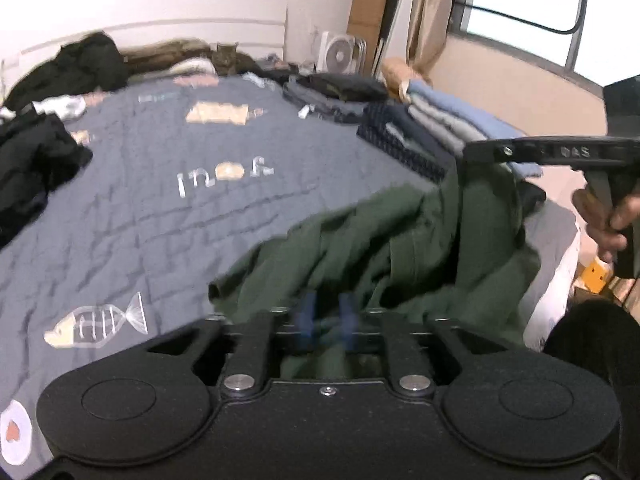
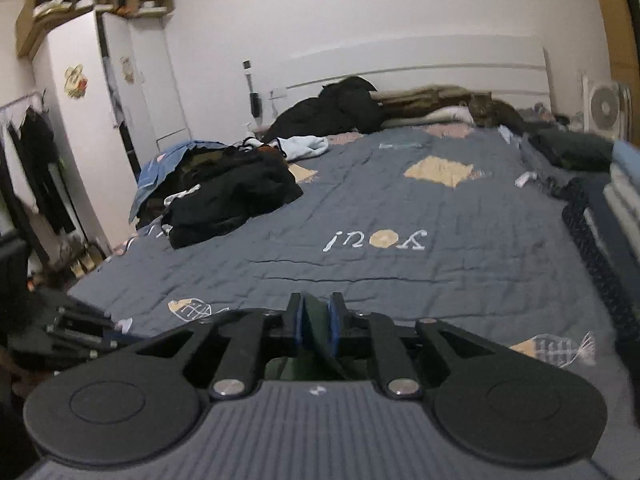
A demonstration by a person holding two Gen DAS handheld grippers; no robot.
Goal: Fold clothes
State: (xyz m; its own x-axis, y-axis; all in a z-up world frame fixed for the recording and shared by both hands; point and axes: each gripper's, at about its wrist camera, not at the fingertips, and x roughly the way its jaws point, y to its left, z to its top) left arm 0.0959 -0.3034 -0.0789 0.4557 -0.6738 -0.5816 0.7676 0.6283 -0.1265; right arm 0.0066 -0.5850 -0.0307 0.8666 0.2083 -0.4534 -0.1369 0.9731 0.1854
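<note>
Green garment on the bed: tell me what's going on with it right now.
A person is handling a dark green cloth garment with a hand-held tool in each hand. The right tool is shut on a fold of it, and the left tool appears to grip another part, though blur hides the contact. The garment hangs bunched over the grey-blue quilted bedspread, not yet folded. Folded clothes sit stacked along the bed's edge.

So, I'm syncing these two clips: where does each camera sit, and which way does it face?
Left wrist: on the left gripper, facing up the bed over the green garment; the right gripper and hand show.
Right wrist: on the right gripper, facing the headboard; green cloth between its fingers.
Shared: bed, cat, fan.
</note>
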